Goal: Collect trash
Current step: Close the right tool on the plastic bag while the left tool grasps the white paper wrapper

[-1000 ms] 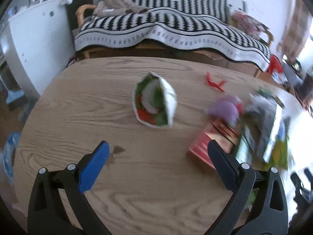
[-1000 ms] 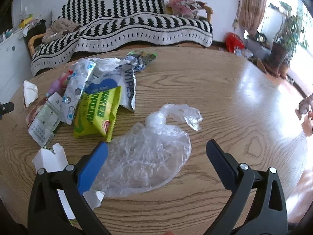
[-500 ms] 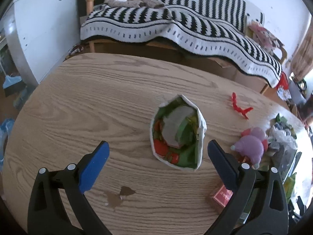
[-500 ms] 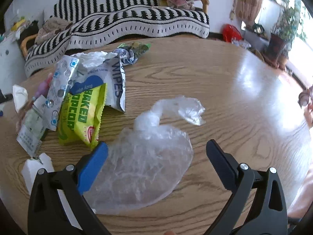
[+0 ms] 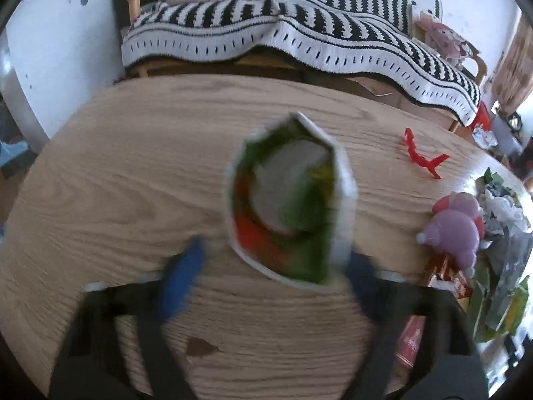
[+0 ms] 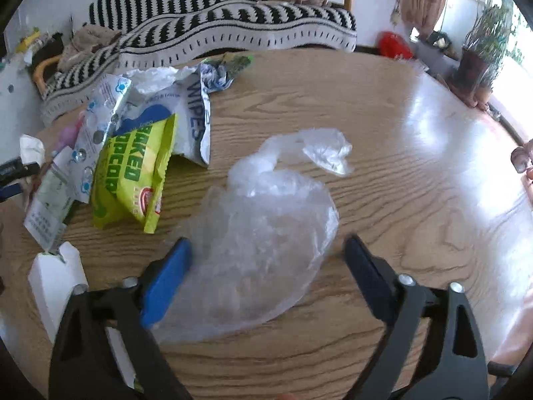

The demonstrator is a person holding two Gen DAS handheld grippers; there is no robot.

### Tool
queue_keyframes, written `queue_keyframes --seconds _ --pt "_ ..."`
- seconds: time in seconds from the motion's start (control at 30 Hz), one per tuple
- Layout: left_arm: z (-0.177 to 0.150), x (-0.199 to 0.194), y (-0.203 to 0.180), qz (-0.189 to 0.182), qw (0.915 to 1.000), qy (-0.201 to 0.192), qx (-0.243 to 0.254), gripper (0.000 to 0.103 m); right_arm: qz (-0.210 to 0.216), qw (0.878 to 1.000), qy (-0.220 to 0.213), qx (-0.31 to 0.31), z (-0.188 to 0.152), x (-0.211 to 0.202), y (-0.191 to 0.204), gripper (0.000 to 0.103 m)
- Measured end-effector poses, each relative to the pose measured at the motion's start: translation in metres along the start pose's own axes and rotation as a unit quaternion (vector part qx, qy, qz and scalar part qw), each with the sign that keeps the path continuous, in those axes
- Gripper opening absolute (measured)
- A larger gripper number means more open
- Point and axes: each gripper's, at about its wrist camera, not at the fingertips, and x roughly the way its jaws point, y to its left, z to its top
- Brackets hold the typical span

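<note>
A white paper bag (image 5: pixel 343 180) with green and red wrappers inside stands open on the wooden table (image 5: pixel 116 173). My left gripper (image 5: pixel 276 266) is open, blurred, with the bag's near end between its fingers. In the right wrist view a clear crumpled plastic bag (image 6: pixel 266 226) lies on the table. My right gripper (image 6: pixel 266 256) is open, its fingers either side of the plastic bag's near part. A yellow-green popcorn wrapper (image 6: pixel 133 173) and a white-blue wipes pack (image 6: pixel 186 113) lie left of it.
A purple plush toy (image 5: pixel 456 230), a red clip (image 5: pixel 421 158) and a red packet (image 5: pixel 446 276) lie right of the paper bag. White card pieces (image 6: pixel 56 276) lie at the near left in the right wrist view. A striped sofa (image 5: pixel 299 30) stands behind the table.
My left gripper has moved forward to the paper bag, which now lies between its fingers. My right gripper has moved forward and down over the clear plastic bag.
</note>
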Motion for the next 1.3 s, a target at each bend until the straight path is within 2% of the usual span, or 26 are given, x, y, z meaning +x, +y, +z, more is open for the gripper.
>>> queue_keyframes --seconds 0.03,0.07,0.1,0.17,0.23,0.4,0.63,0.67,0.7,0.73,0.77,0.87,0.97,1.0,1.07,1.13,1.23,1.27,1.3 --pt "0.0 -0.001 0.002 -0.004 1.0 -0.001 -0.005 0.051 -0.002 1.0 -0.004 -0.006 0.002 -0.003 0.001 0.052" --pt "-0.001 -0.003 0.003 -0.016 0.9998 -0.003 -0.008 0.036 0.004 1.0 -0.006 -0.007 0.003 -0.004 0.001 0.044" --pt "-0.002 -0.004 0.004 -0.027 0.9996 -0.001 -0.011 0.017 0.005 1.0 -0.006 -0.005 0.003 -0.005 0.0 0.029" --pt "-0.004 -0.006 0.005 -0.045 0.9989 0.003 -0.013 0.014 0.013 1.0 -0.005 0.004 0.004 -0.006 -0.001 0.015" --pt "-0.006 -0.007 0.002 -0.041 0.9991 0.001 0.0 0.013 0.021 1.0 -0.009 0.005 0.005 -0.01 0.0 0.011" --pt "-0.008 -0.015 0.002 -0.044 0.999 -0.007 0.002 0.009 0.003 0.999 -0.039 0.011 0.007 -0.021 -0.003 0.01" --pt "-0.004 -0.033 0.008 -0.048 0.9988 -0.01 -0.007 0.012 0.004 0.999 -0.044 0.016 0.007 -0.02 -0.006 0.01" --pt "-0.004 -0.037 0.008 -0.044 0.999 -0.011 -0.006 0.026 0.004 0.999 -0.045 0.016 0.008 -0.02 -0.005 0.01" --pt "-0.005 -0.04 0.008 -0.041 0.9991 -0.014 -0.004 0.065 0.004 0.999 -0.048 0.017 0.009 -0.02 -0.006 0.01" --pt "-0.004 -0.048 0.007 -0.039 0.9987 -0.033 -0.001 0.084 0.002 0.999 -0.05 0.017 0.009 -0.019 -0.006 0.01" --pt "-0.004 -0.052 0.006 -0.043 0.9979 -0.048 0.005 0.091 0.004 0.999 -0.049 0.019 0.009 -0.018 -0.007 0.01" --pt "0.0 -0.054 0.0 -0.041 0.9974 -0.053 0.026 0.091 0.024 0.998 -0.049 0.029 0.011 -0.019 -0.007 0.01" --pt "0.011 -0.047 0.001 -0.043 0.9969 -0.062 0.019 0.091 0.01 0.997 -0.074 0.014 0.01 -0.019 -0.001 0.01" --pt "0.013 -0.044 0.002 -0.047 0.9967 -0.065 0.017 0.091 0.009 0.997 -0.068 0.018 0.012 -0.016 0.0 0.01" --pt "0.02 -0.036 0.002 -0.062 0.9961 -0.063 0.008 0.091 0.034 0.995 -0.078 0.052 0.016 -0.014 -0.004 0.01" --pt "0.025 -0.032 -0.002 -0.067 0.9956 -0.065 0.013 0.09 0.033 0.995 -0.079 0.047 0.016 -0.014 -0.002 0.01" --pt "0.032 -0.026 -0.011 -0.053 0.9954 -0.073 0.032 0.083 0.032 0.995 -0.081 0.046 0.018 -0.012 -0.002 0.01" --pt "0.035 -0.023 -0.015 -0.057 0.9952 -0.071 0.037 0.074 0.033 0.995 -0.079 0.049 0.02 -0.01 -0.003 0.01" --pt "0.037 -0.019 -0.019 -0.069 0.9949 -0.062 0.04 0.056 0.035 0.995 -0.078 0.052 0.021 -0.009 -0.003 0.01"
